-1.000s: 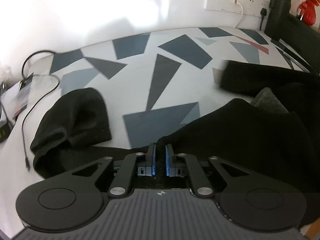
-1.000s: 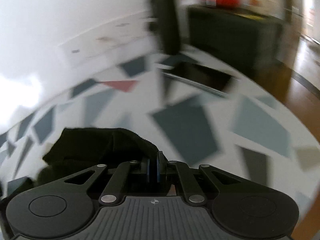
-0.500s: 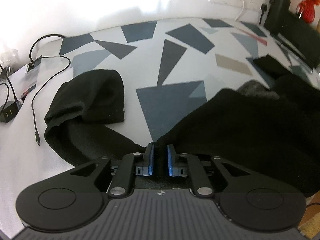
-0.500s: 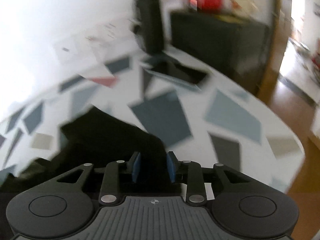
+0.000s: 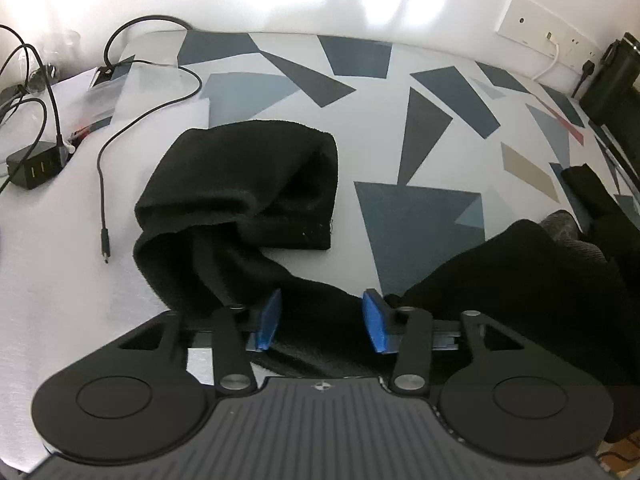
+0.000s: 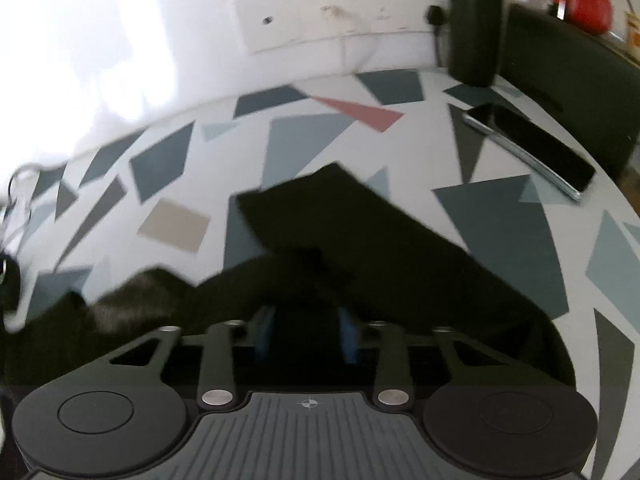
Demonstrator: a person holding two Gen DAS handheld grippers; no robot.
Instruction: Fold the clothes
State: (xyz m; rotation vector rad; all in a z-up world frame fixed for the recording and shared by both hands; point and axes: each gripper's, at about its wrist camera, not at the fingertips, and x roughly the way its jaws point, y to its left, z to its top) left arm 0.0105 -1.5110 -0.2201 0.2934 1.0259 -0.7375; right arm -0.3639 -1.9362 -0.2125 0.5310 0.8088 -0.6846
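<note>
The black garment (image 5: 248, 184) lies spread across the patterned worktop (image 5: 420, 216), one sleeve bunched toward the left edge near a loose cable (image 5: 105, 184). The left gripper (image 5: 322, 322) stands wide apart, cloth running between its fingers. The right gripper (image 6: 306, 334) also gapes over dark fabric.

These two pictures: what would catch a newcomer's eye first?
A black garment sprawls across a tablecloth of grey and blue triangles, one sleeve folded back on itself. The left gripper stands open with cloth between its blue pads. A dark phone lies at the table's far right.
</note>
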